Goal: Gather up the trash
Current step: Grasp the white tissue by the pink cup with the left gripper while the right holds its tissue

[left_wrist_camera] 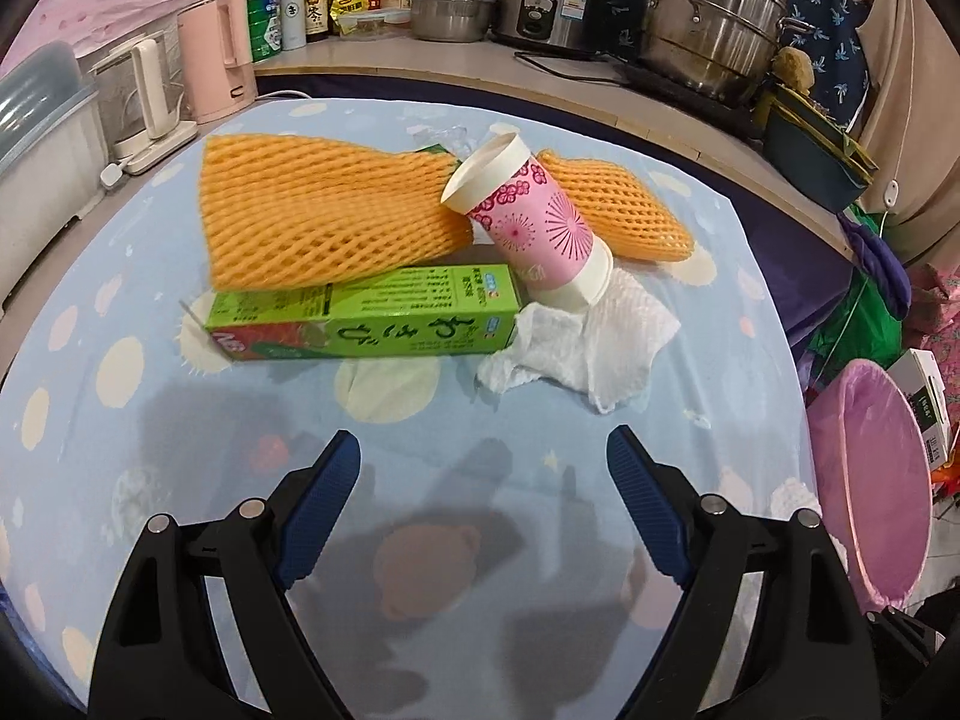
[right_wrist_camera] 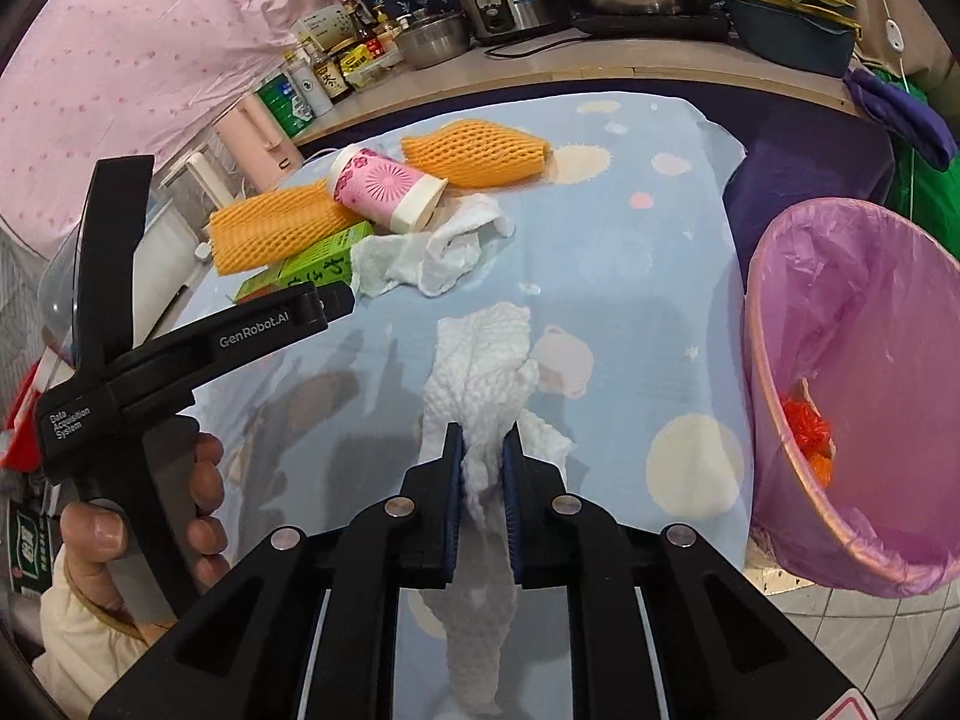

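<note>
The crumpled paper towel hung pinched in the clenched right gripper, its long axis running toward twelve o'clock over the blue tablecloth. The pink-lined bin stood at three o'clock, nearest this hand, nothing between. At eleven lay a cup, green box and foam nets; the left gripper gaped empty.

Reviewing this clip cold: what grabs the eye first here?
The right gripper is shut on a white paper towel, beside the pink-lined bin at the table's right edge. Farther back lies a heap: orange foam nets, a pink paper cup, a green box.
</note>
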